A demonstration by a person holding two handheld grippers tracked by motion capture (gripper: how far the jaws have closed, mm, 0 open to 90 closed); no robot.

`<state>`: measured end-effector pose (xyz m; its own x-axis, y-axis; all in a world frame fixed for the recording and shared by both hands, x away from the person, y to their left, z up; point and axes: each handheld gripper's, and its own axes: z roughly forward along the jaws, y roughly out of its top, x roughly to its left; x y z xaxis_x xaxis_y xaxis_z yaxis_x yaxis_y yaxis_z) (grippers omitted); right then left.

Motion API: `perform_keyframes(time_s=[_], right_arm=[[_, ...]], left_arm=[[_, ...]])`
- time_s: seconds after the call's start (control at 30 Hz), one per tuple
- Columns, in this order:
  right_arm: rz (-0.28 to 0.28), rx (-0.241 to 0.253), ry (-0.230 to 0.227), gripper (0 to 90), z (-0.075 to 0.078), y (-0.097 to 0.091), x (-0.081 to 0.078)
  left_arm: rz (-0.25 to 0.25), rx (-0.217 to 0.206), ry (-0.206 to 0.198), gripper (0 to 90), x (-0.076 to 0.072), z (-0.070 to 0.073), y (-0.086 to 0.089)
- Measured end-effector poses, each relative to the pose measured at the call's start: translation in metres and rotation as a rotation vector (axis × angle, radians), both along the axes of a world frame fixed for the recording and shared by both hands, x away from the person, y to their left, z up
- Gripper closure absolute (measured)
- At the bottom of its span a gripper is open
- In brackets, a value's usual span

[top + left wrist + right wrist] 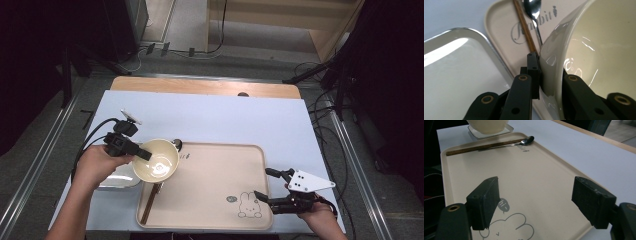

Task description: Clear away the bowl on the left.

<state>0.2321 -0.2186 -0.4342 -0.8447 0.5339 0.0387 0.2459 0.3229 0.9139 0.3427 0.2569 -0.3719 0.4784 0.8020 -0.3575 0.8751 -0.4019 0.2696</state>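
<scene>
Bowl (156,160), cream and glossy, hangs tilted over the left edge of the beige tray (215,200), its rim pinched between the jaws of the left gripper (141,153): one pad outside the wall, the other inside. It lies between the small metal tray (120,179) at the worktop's (225,120) left edge and the beige tray, with its open mouth facing toward the tray's middle. Under it, along the beige tray's left edge, lie the chopsticks (150,202) and a spoon (524,141), long axes parallel to that edge. Setting the bowl down likely means clearing them. The right gripper (272,190) rests at the tray's near right corner, jaws spread and empty, well apart from the bowl.
</scene>
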Motion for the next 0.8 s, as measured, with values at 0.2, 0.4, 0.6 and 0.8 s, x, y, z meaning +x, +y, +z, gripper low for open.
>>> perform_keyframes(time_s=[0.2,0.4,0.6,0.8], right_arm=[[0.001,0.000,0.000,22.5,0.000,0.000,0.000],[0.004,0.001,-0.003,22.5,0.000,0.000,0.000],[0.006,0.001,-0.002,22.5,0.000,0.000,0.000],[0.007,0.000,-0.003,22.5,0.000,0.000,-0.001]], left_arm=[[-0.049,0.003,0.011,83.6,0.000,-0.006,-0.018],[-0.076,0.020,0.024,83.5,0.000,-0.015,-0.031],[-0.105,-0.001,0.054,83.4,0.000,-0.023,-0.043],[-0.129,0.009,0.057,83.3,-0.001,-0.030,-0.051]])
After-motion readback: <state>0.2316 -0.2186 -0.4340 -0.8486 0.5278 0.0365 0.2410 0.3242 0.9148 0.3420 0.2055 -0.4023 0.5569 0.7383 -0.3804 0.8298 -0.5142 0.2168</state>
